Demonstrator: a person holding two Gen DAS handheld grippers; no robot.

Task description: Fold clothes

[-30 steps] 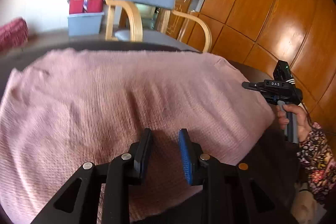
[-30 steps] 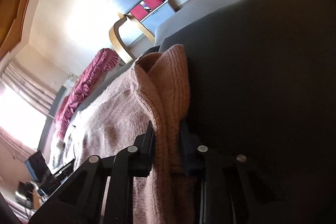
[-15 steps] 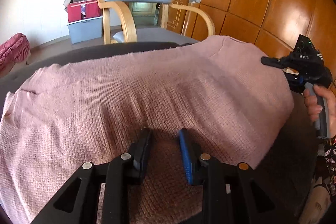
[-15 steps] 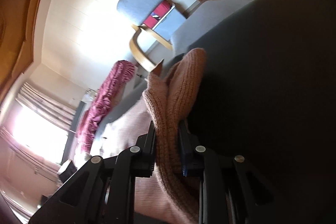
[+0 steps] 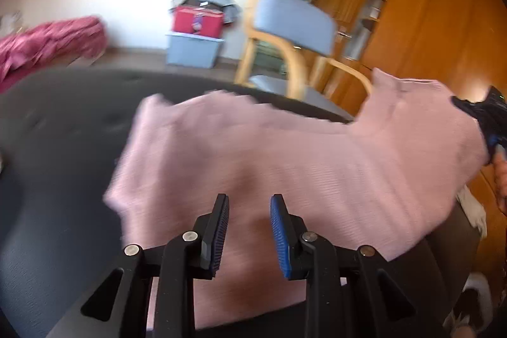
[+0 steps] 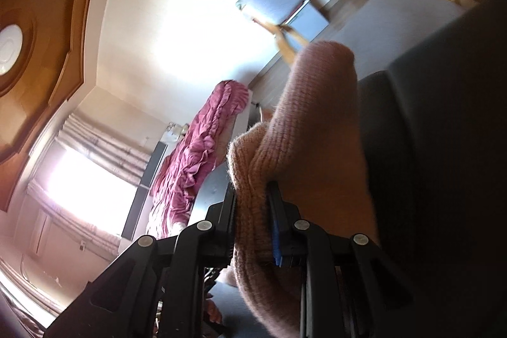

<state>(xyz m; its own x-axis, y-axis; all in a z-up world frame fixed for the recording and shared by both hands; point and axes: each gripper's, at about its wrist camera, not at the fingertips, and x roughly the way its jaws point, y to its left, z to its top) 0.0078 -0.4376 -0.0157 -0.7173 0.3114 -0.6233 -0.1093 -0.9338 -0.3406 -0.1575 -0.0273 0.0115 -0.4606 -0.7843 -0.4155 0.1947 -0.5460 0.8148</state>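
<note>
Your left gripper [image 5: 248,227] stands unclenched above the pink sweater [image 5: 301,167]; your right gripper [image 6: 252,211] clamps its raised edge beyond. The sweater hangs partly over the dark table [image 5: 57,179], mid-fold; laying flat remains.

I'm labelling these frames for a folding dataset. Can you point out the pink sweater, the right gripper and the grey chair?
pink sweater [image 5: 317,167]: left wrist view, middle of the knit.
right gripper [image 6: 252,195]: right wrist view, between its fingertips, shut on the knit.
grey chair [image 5: 294,21]: left wrist view, backrest.
</note>
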